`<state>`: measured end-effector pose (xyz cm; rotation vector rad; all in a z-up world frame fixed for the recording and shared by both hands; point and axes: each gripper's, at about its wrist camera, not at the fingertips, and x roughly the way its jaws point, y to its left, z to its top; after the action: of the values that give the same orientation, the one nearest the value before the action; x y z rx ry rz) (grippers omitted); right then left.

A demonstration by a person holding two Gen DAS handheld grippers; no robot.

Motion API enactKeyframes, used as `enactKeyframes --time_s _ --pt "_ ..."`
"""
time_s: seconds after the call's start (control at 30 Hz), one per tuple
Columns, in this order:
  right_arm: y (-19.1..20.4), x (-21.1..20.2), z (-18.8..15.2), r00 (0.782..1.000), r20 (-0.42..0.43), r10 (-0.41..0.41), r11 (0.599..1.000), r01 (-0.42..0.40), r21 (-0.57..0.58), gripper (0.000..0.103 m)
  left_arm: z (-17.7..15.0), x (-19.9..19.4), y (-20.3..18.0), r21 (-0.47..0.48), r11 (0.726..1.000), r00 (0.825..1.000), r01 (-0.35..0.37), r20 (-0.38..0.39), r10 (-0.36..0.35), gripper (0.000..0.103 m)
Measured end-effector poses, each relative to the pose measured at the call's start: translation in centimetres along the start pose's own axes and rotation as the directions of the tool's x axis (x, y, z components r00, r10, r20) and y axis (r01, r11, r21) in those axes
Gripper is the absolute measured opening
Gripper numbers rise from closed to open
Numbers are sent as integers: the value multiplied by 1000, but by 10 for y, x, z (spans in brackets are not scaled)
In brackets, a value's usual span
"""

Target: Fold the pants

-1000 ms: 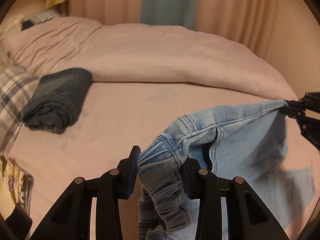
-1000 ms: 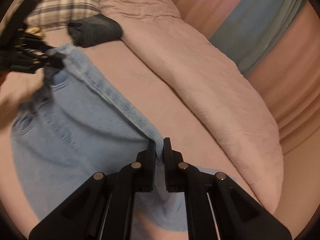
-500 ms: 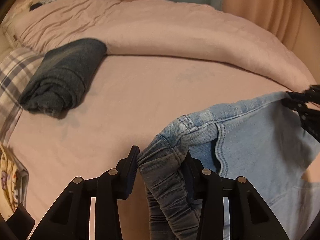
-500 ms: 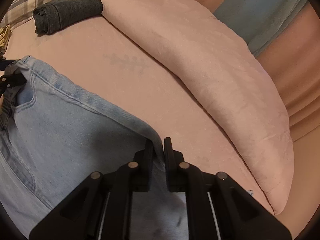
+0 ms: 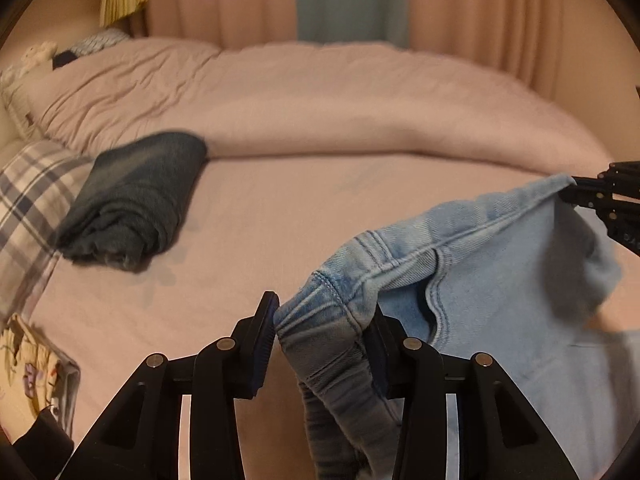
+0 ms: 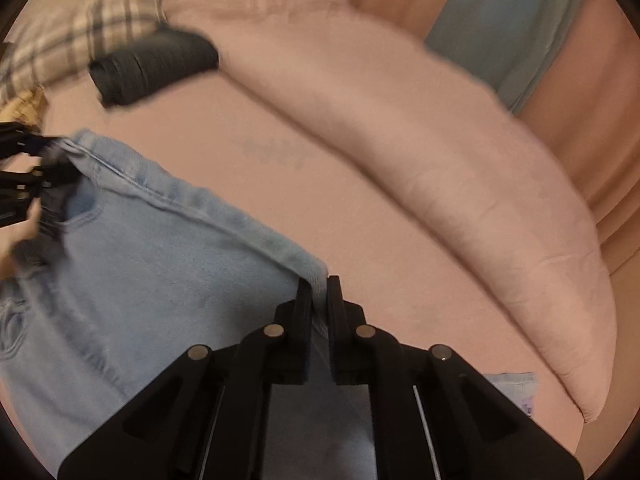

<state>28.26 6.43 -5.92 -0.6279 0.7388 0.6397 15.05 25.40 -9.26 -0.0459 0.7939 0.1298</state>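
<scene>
Light blue jeans [image 5: 500, 280] hang stretched between my two grippers above the pink bed sheet [image 5: 280, 208]. My left gripper [image 5: 324, 320] is shut on the bunched waistband end of the jeans. My right gripper [image 6: 318, 292] is shut on the folded edge of the jeans [image 6: 160, 248] at the other end. In the left wrist view the right gripper [image 5: 576, 194] shows at the right edge, pinching the denim. In the right wrist view the left gripper [image 6: 44, 160] shows at the left edge. The lower part of the jeans hangs out of view.
A folded dark jeans bundle [image 5: 132, 200] lies at the left on the sheet, next to a plaid pillow [image 5: 28, 200]. A rolled pink duvet [image 5: 320, 108] runs along the far side. Curtains [image 5: 348, 0] hang behind. A patterned cloth [image 5: 36, 376] lies at the left edge.
Both grippers have lifted and tilted with the jeans still held taut between them; the views shifted up over the bed. The grips are unchanged.
</scene>
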Motion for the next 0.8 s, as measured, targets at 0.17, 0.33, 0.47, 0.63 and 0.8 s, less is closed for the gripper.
enactKeyframes --time_s 0.17,0.33,0.47,0.63,0.8 --pt "14 -98 -35 990 131 -57 996 66 -64 7 -16 -64 -22 115 993 989 18 145 -34 42" --pt "52 -164 -89 986 165 -33 987 58 -150 7 -64 -90 -30 209 977 986 36 152 -69 42" --pt "90 -167 -129 996 83 37 975 -18 -223 7 -94 -81 -30 227 973 996 34 72 -51 42" --pt "113 -146 -141 998 7 60 968 -57 -246 7 -94 -91 -29 182 981 995 63 69 -77 41" --pt "105 -153 -142 998 17 56 974 -51 -219 8 -118 -93 -35 219 972 994 79 62 -95 41"
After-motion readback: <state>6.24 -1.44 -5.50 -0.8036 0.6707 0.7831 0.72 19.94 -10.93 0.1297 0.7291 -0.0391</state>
